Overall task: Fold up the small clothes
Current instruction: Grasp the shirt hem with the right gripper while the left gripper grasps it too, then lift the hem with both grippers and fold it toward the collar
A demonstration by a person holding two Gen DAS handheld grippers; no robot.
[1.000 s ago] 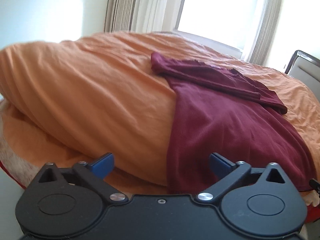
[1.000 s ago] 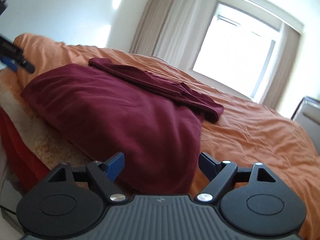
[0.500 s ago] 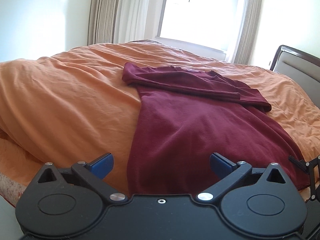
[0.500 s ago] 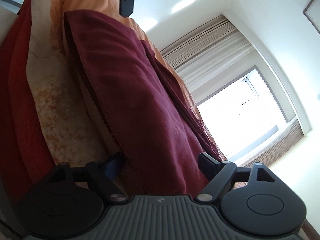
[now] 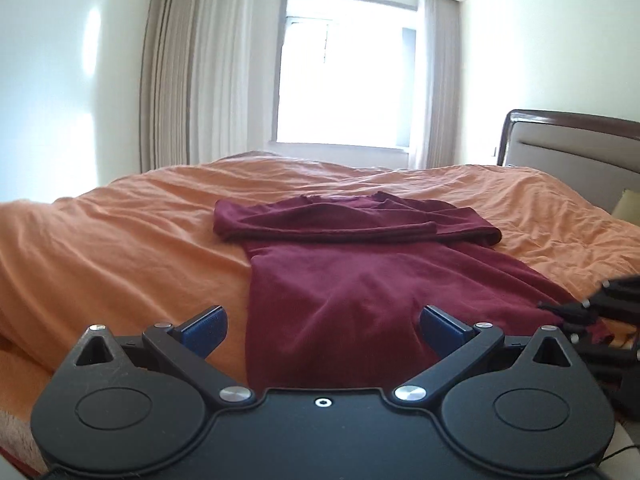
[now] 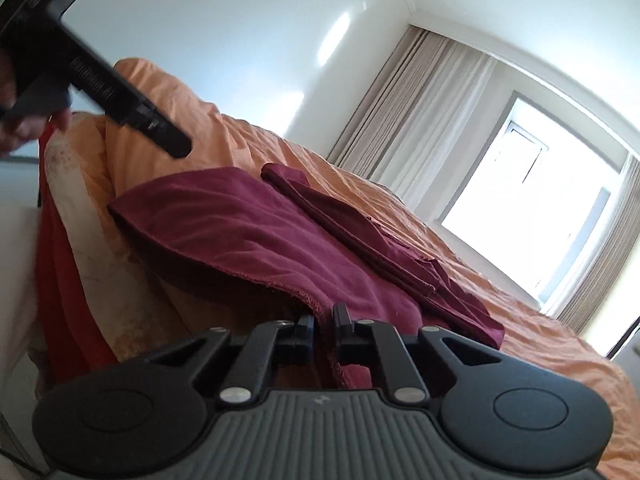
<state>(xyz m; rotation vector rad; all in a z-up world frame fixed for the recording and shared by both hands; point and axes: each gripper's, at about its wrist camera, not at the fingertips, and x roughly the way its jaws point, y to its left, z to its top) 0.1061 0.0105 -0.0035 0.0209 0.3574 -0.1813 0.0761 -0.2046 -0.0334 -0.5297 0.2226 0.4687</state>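
The right gripper (image 6: pixel 323 326) is closing its jaws on the maroon shirt's (image 5: pixel 352 280) hem corner at five o'clock, while the left gripper (image 5: pixel 320 326), jaws spread, needs the opposite corner for the bottom fold.

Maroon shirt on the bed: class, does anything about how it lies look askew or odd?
Yes. The maroon shirt hangs over the near edge of the orange duvet instead of lying flat on it. Its hem corner is lifted and puckered where the right gripper is closing on it. The left gripper is open.
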